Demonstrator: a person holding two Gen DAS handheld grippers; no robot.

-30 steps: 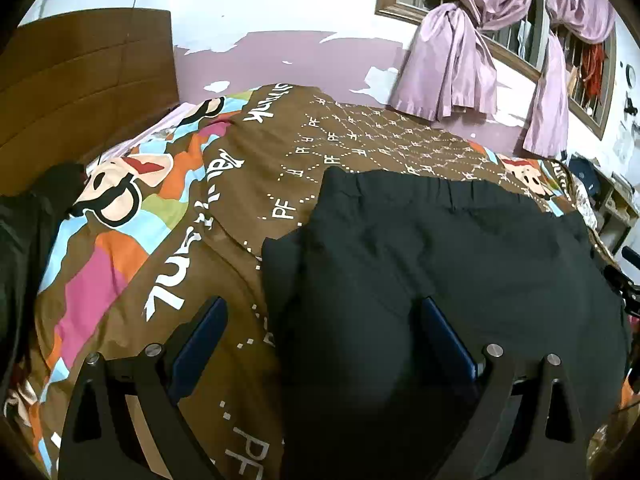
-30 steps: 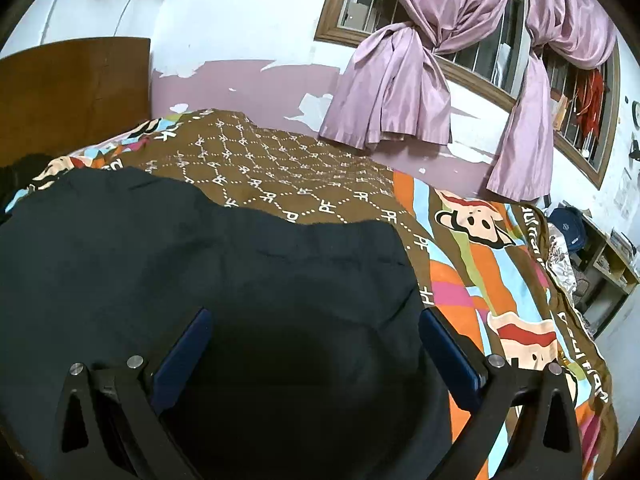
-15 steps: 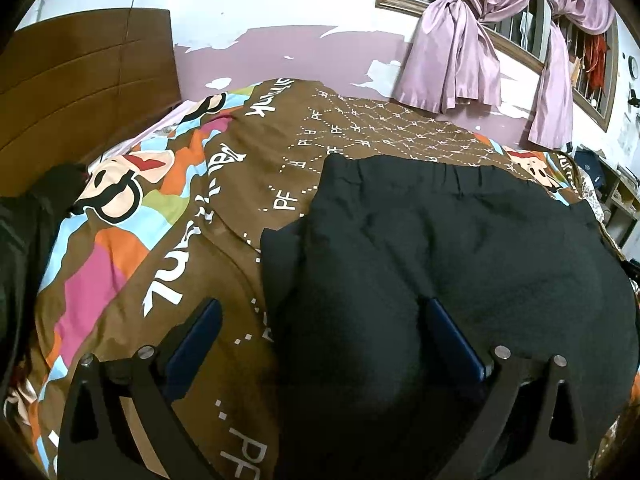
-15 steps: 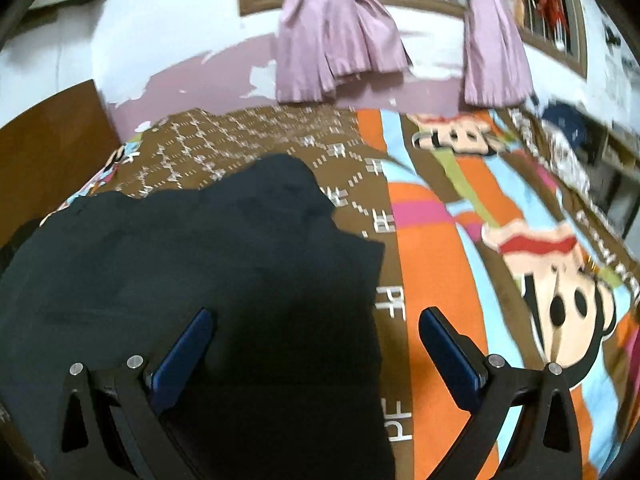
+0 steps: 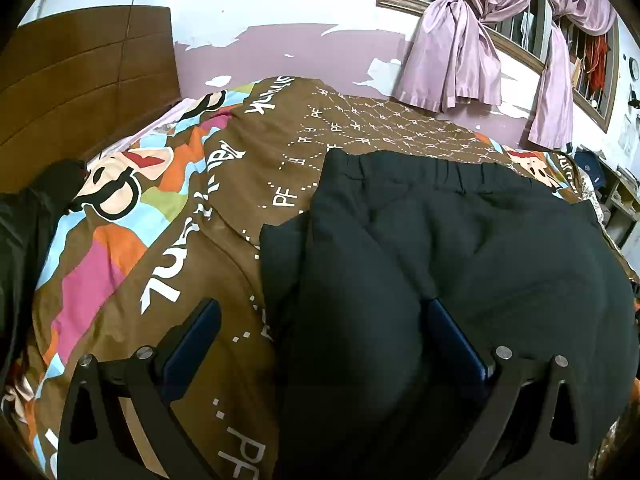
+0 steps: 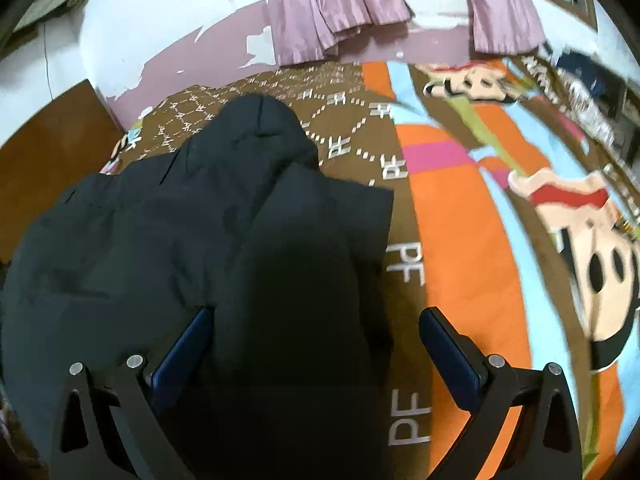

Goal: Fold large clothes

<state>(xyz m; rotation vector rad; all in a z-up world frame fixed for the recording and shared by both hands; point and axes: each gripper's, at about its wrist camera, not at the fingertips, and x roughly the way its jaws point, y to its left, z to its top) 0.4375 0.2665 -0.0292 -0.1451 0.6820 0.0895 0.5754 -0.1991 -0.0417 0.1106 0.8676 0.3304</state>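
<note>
brown and brightly patterned, a cartoon bedspread (image 5: 192, 216) covered the bed, with a wooden headboard (image 5: 80, 80) at its left, a peeling lilac wall and tied pink curtains (image 5: 460, 52) behind. black trousers (image 5: 440, 264) lay folded across its middle, waistband toward the wall, long side running left to right. bare bedspread lay open on both sides. the left gripper (image 5: 320, 322) had just spread wide over the trousers' left edge, gripping nothing; the right gripper (image 6: 314, 330) stood wide over their right edge, empty.

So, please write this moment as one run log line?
garment: black trousers folded on bedspread | left claw: open, over edge | right claw: open, over corner
</note>
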